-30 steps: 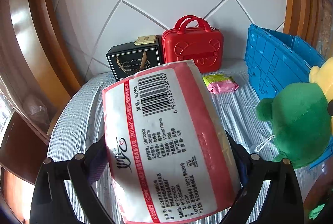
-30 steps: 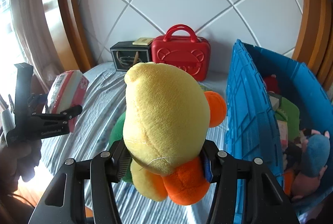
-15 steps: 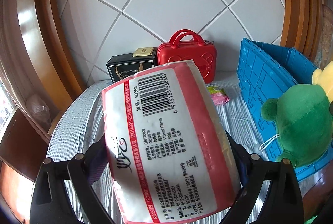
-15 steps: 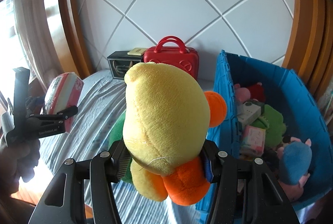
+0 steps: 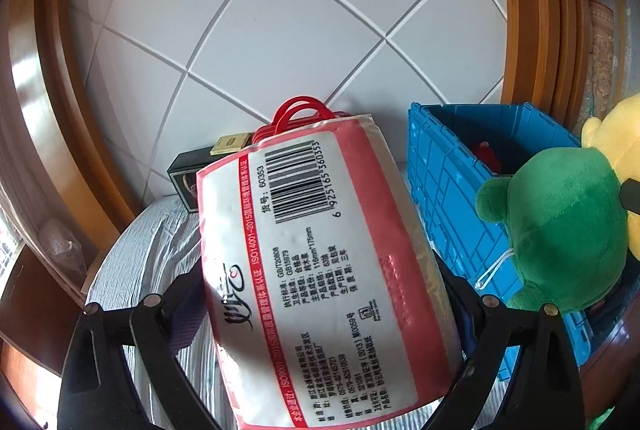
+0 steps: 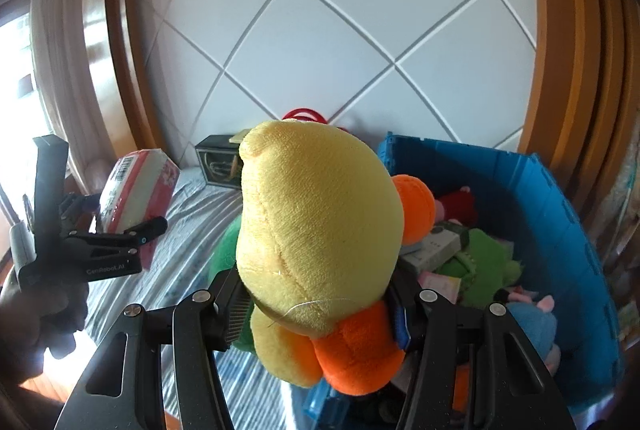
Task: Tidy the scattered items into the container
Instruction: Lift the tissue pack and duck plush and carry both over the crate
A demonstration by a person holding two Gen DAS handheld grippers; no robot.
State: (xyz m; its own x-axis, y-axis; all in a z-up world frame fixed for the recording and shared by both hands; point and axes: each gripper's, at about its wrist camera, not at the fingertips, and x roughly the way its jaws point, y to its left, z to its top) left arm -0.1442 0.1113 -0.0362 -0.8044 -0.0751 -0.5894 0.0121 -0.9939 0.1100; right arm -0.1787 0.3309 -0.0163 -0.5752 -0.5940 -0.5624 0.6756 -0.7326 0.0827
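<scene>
White diamond-tiled wall point(image 6: 340, 42) behind, curved wooden frame point(image 6: 560, 50) at both sides. Curtain point(image 6: 60, 70) and bright window point(image 6: 16, 70) at left.

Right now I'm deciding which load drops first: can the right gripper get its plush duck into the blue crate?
Probably yes. The right gripper, shut on the plush duck, is at the blue crate's open top; only toys lie inside.

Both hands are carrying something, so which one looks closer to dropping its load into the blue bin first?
Probably the right. Its jaws hold the yellow plush toy almost over the blue crate, whose contents show just beyond. The left gripper, clamping the tissue pack, is farther out over the striped cloth.
</scene>
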